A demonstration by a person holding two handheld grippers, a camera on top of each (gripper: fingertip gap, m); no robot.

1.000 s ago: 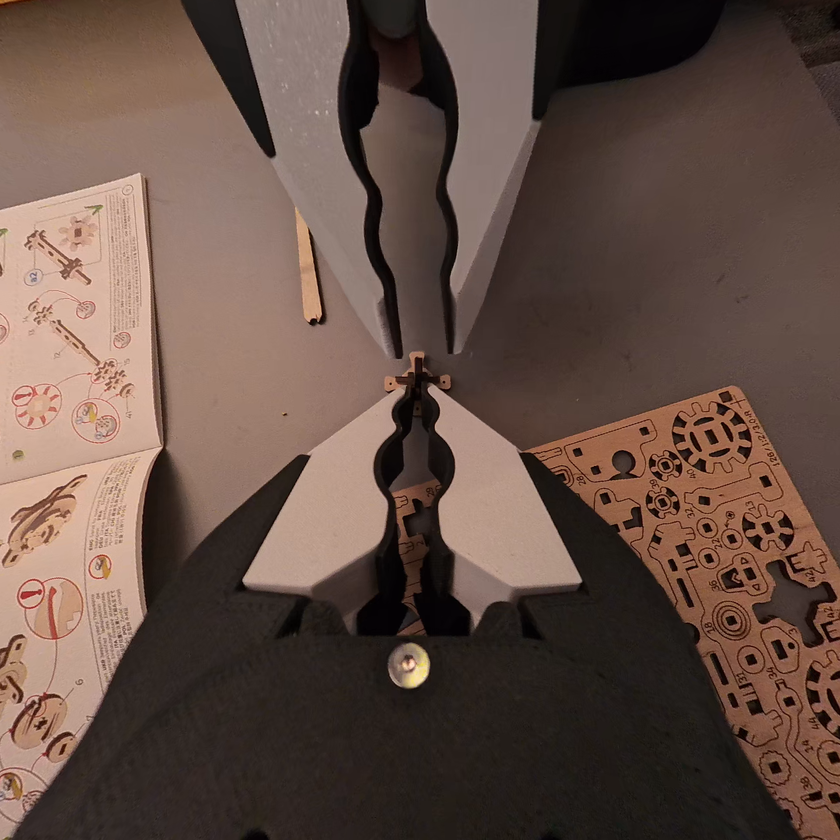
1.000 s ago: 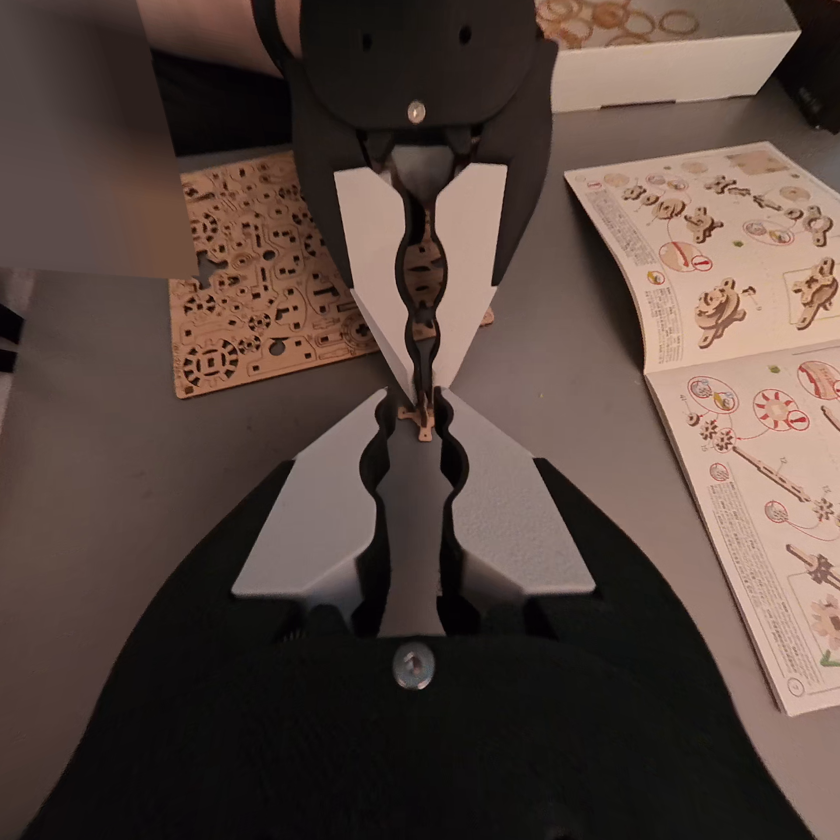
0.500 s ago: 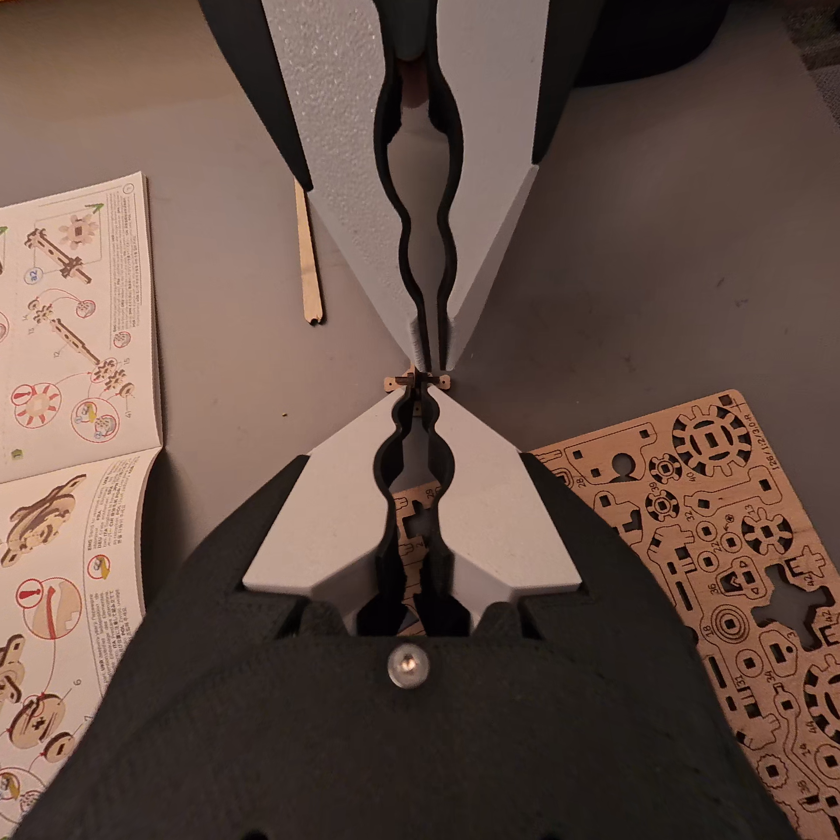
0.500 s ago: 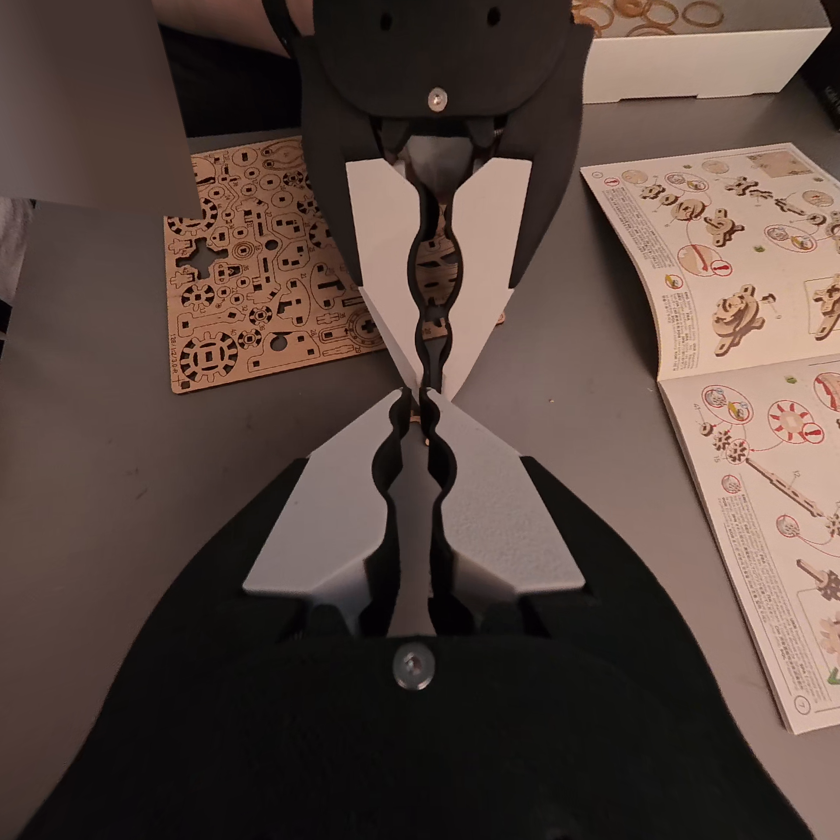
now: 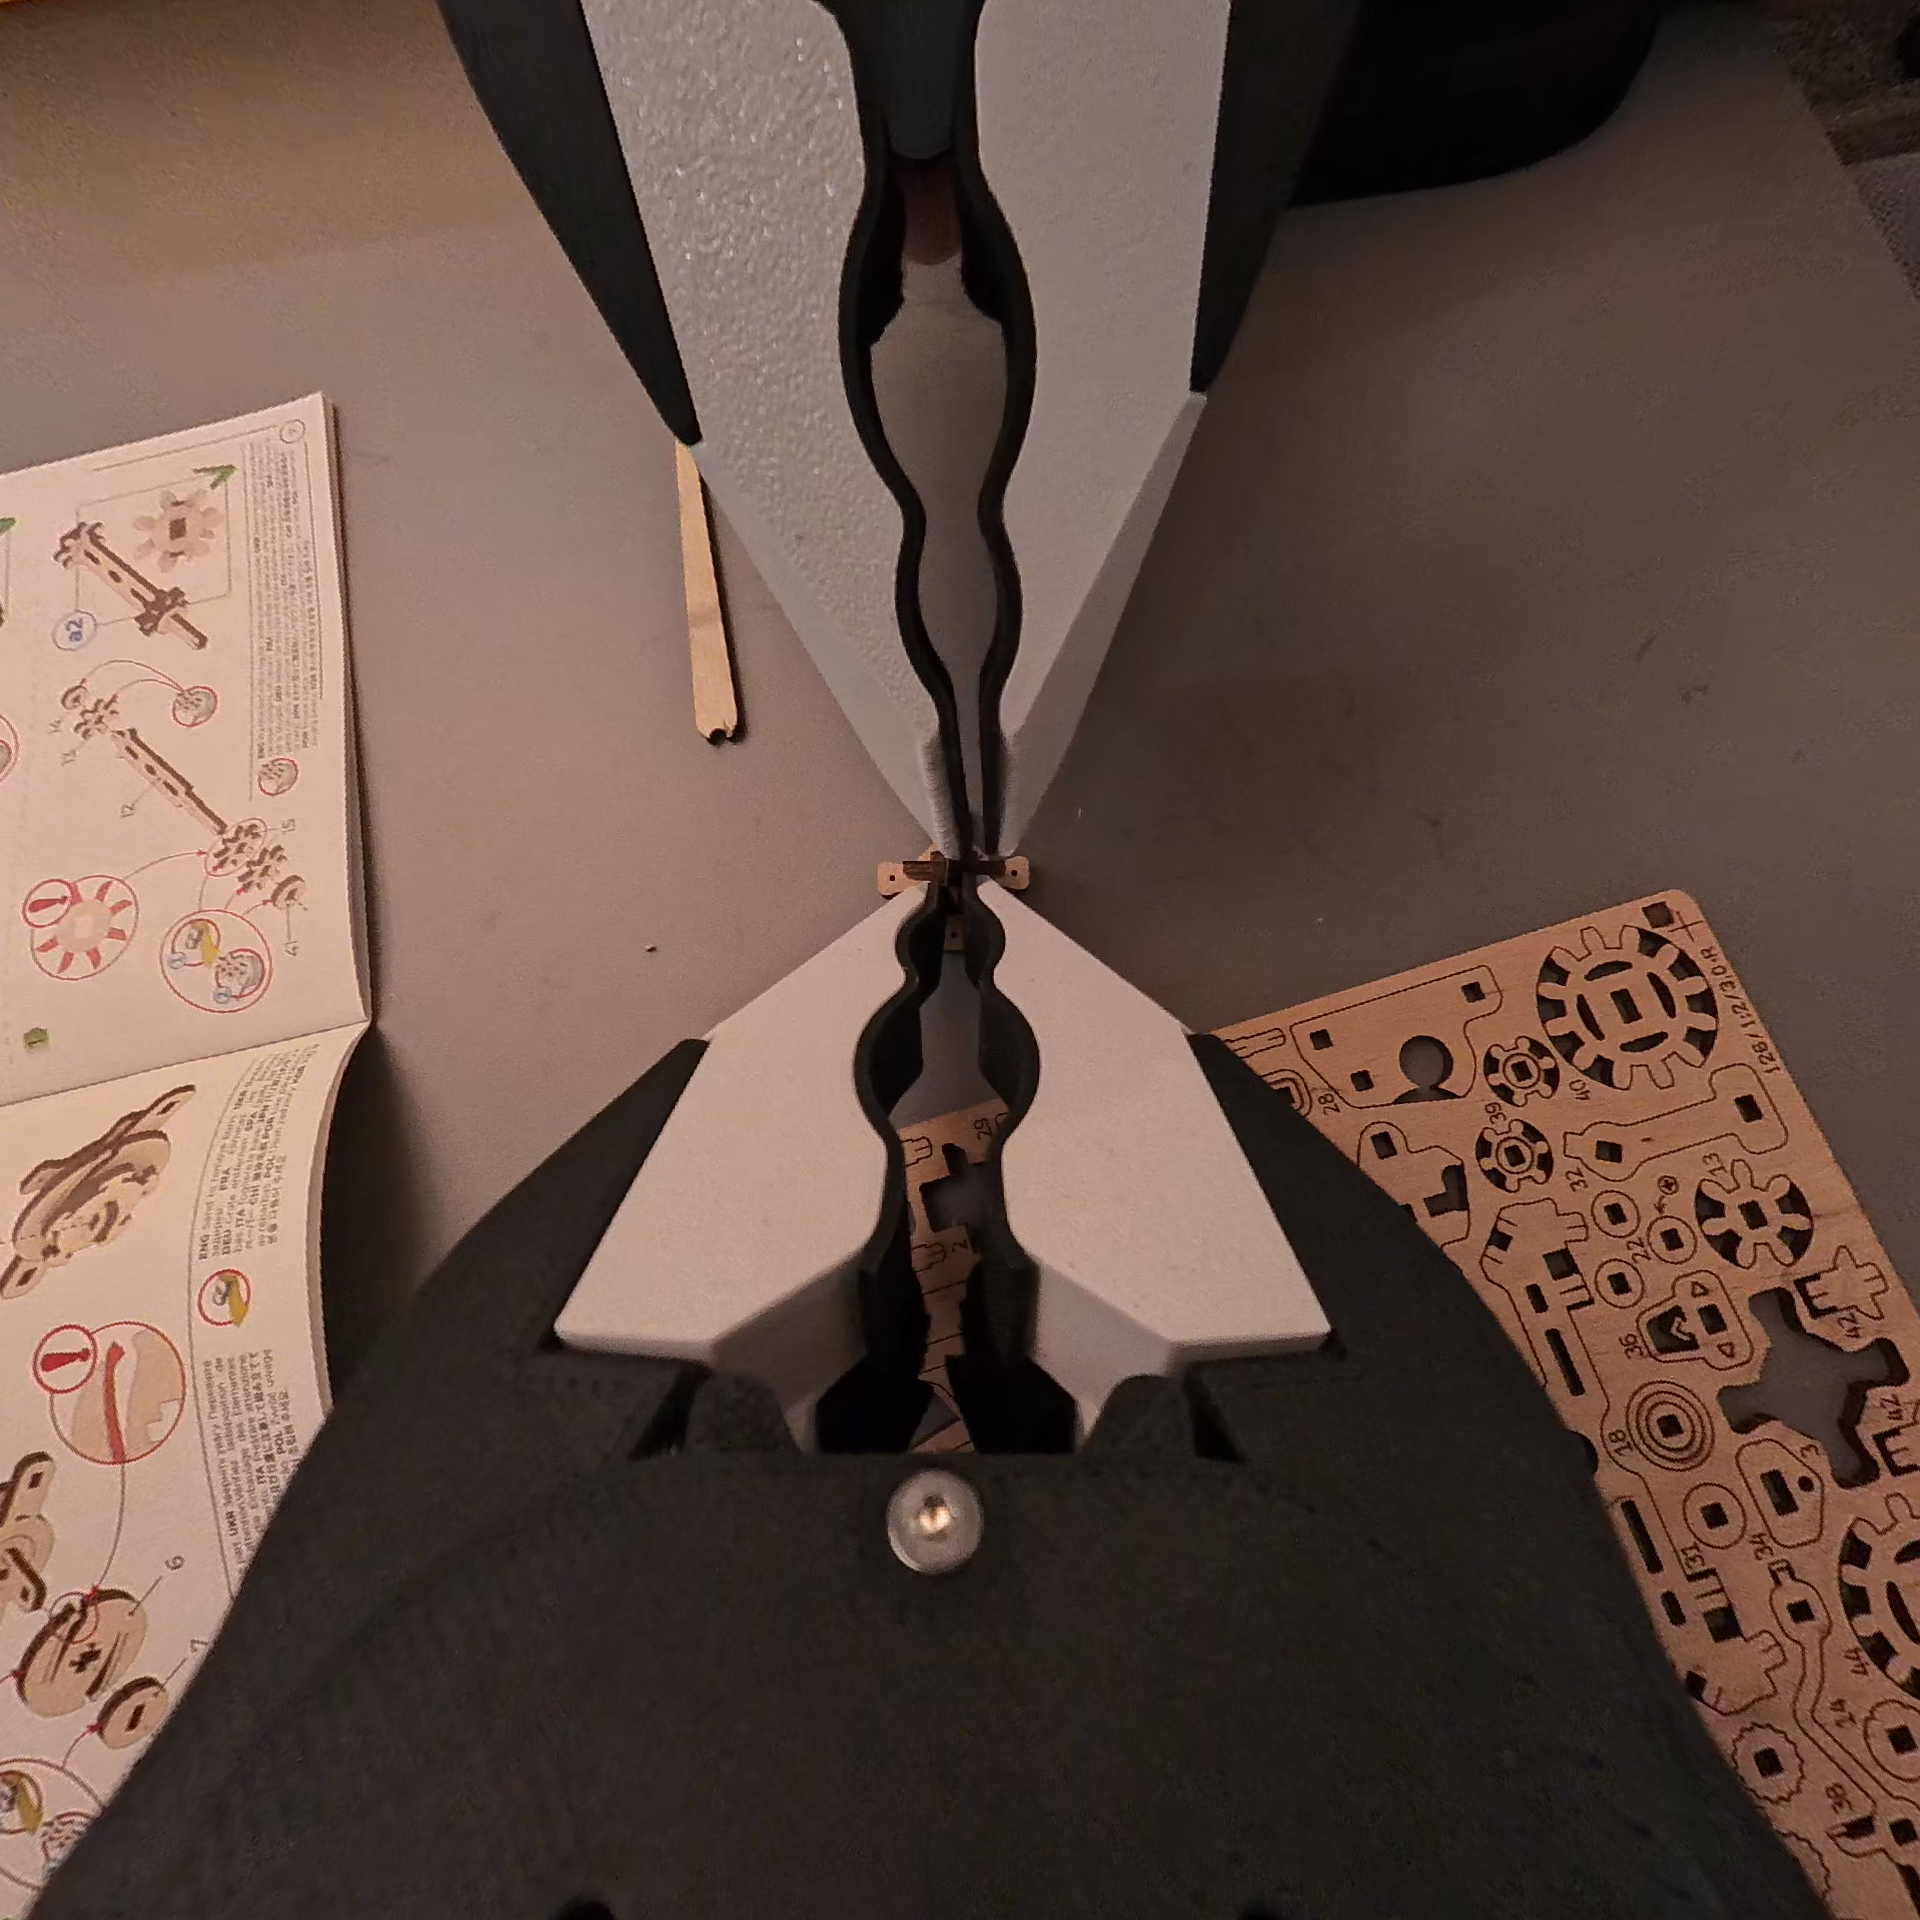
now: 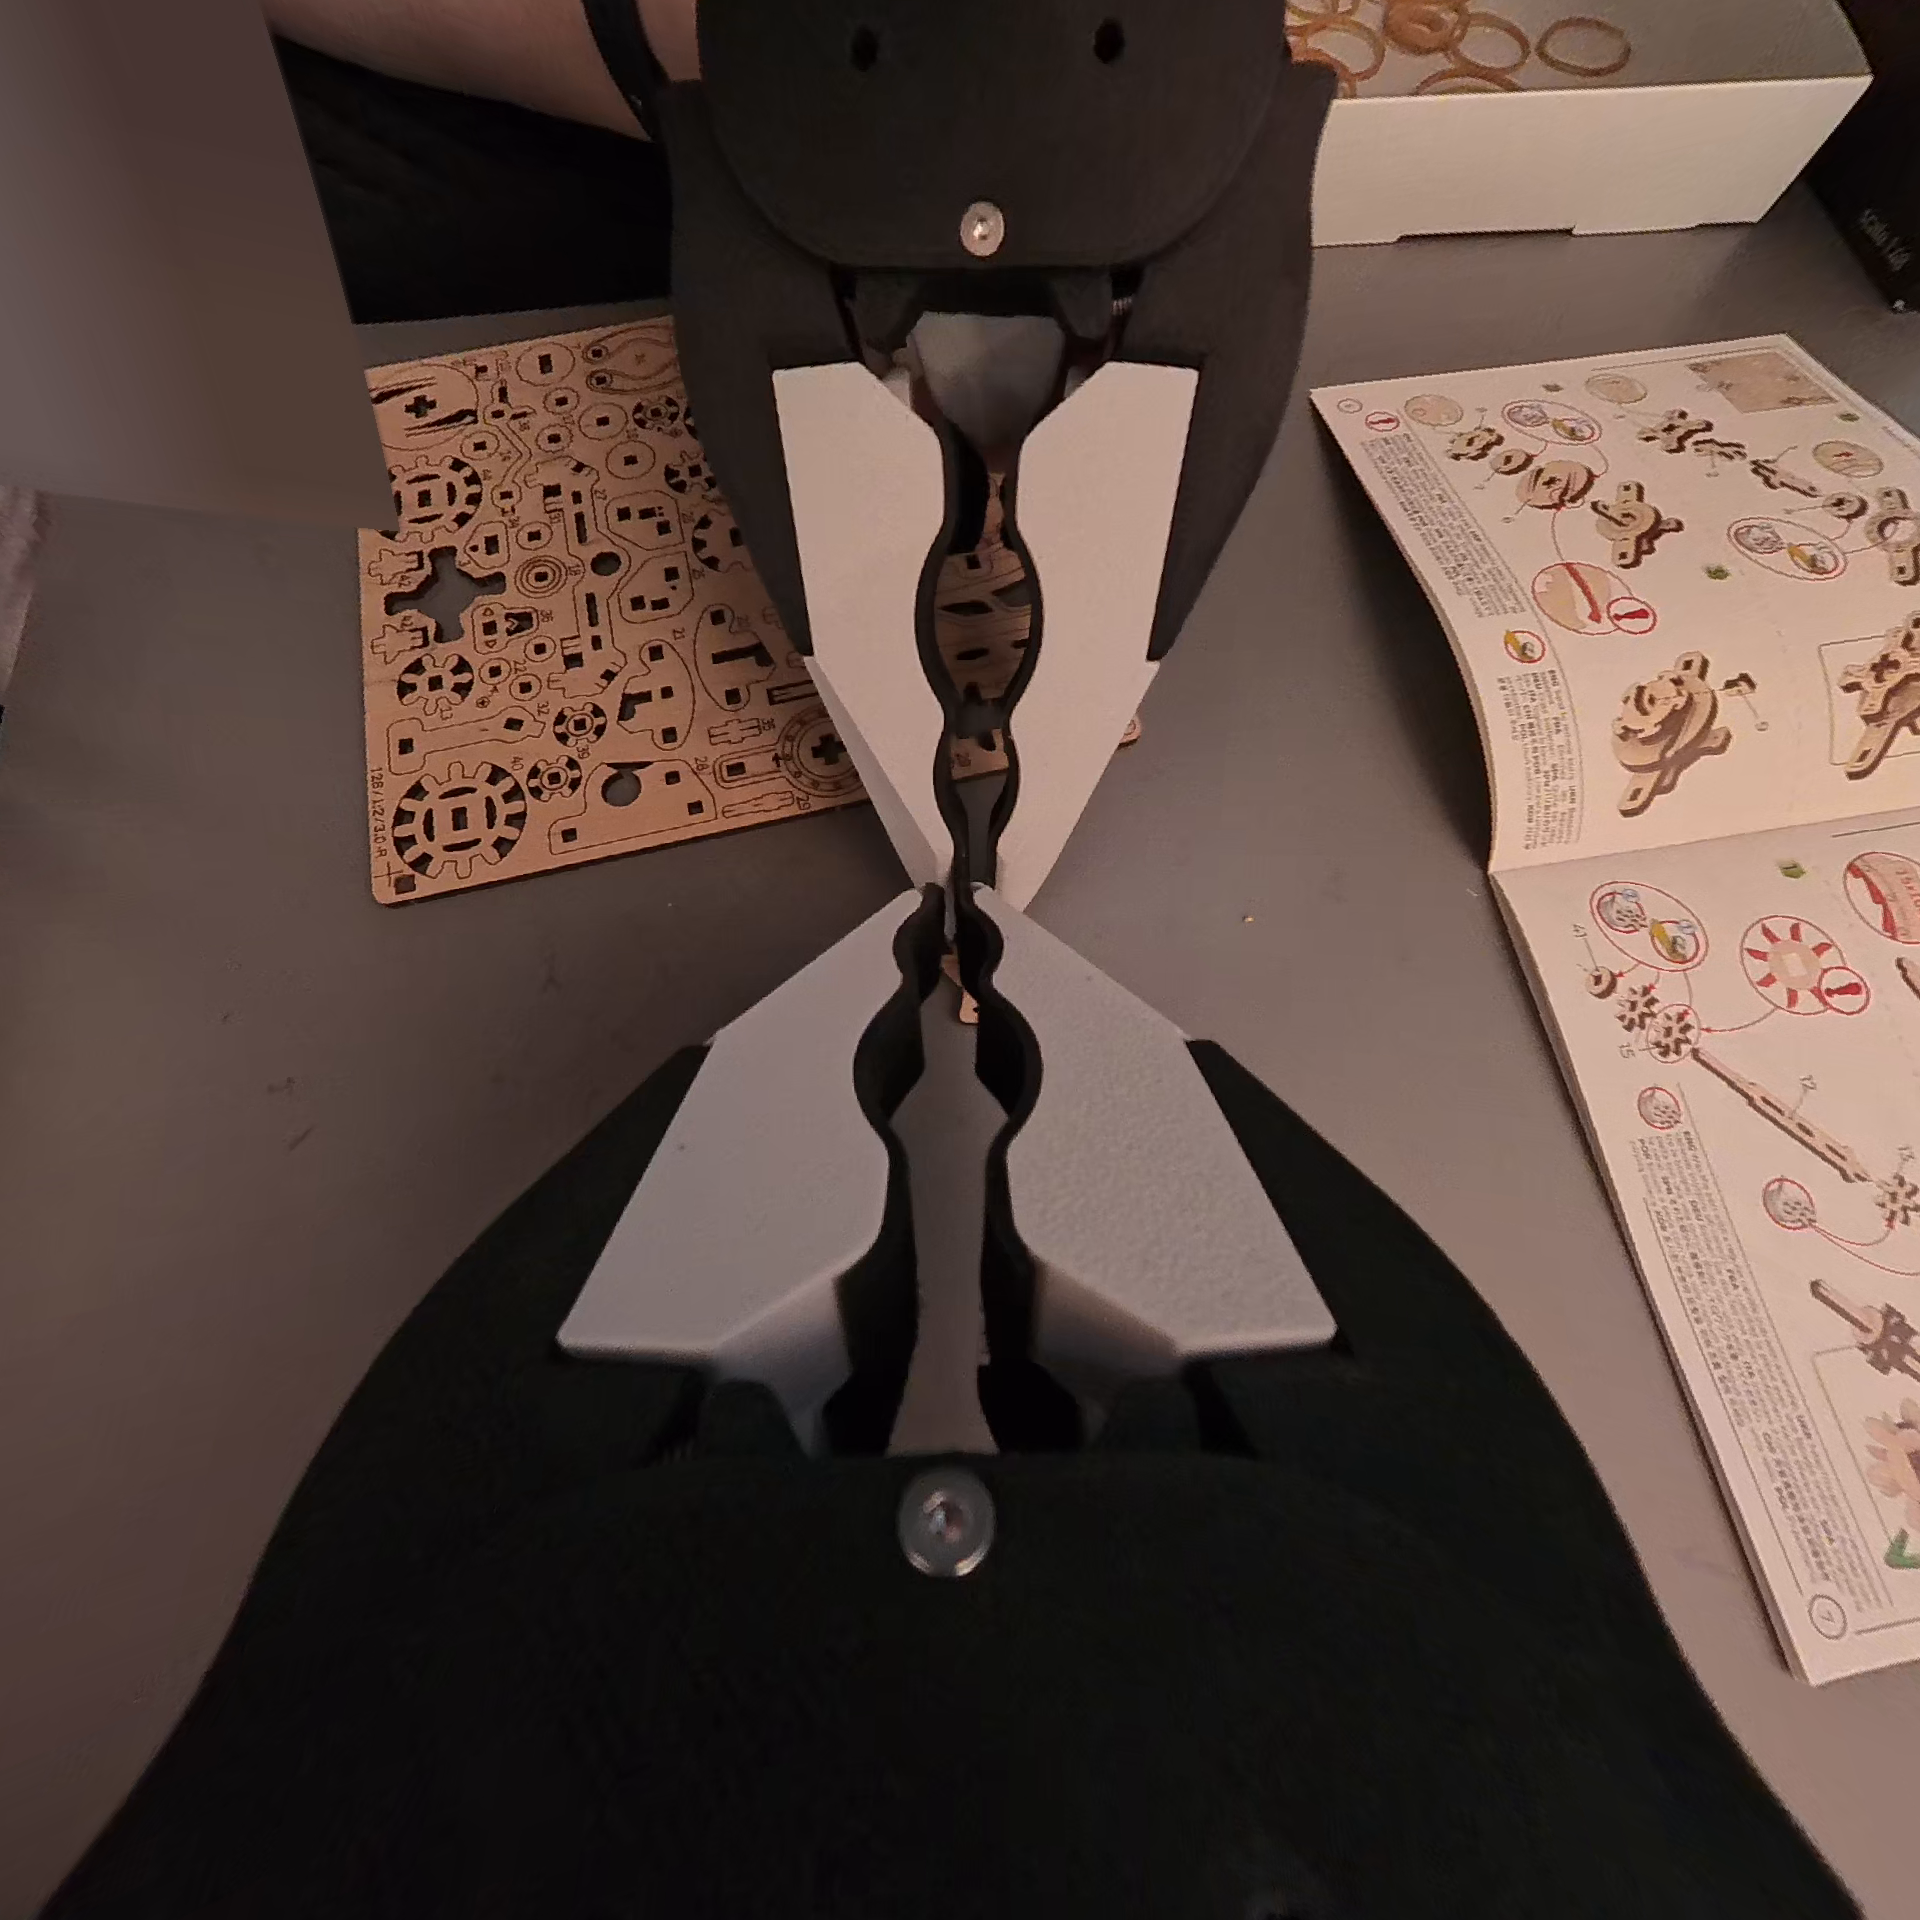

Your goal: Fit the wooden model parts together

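A small cross-shaped wooden part (image 5: 1000,871) hangs in the air between the two grippers, which meet tip to tip. My left gripper (image 5: 951,914) is shut on its lower stem. My right gripper (image 5: 964,821) comes in from the top of the left wrist view and is shut on its upper prong. The side arms of the part stick out left and right. In the right wrist view my right gripper (image 6: 951,909) is shut, with a bit of the wooden part (image 6: 964,1003) showing between its fingers. The left gripper (image 6: 971,862) faces it from above. The joint itself is hidden.
A laser-cut wooden parts sheet (image 5: 1558,1195) lies on the grey table, also in the right wrist view (image 6: 540,675). An open instruction booklet (image 5: 156,831) (image 6: 1662,727) lies on the other side. A thin wooden stick (image 5: 707,623) lies beyond. A white box with rubber bands (image 6: 1558,135) stands behind. Both grippers' tips are close together, under 4 cm apart.
My right gripper was open just short of the part; it has moved in and shut on the part's upper prong. The left gripper has kept its hold and place.
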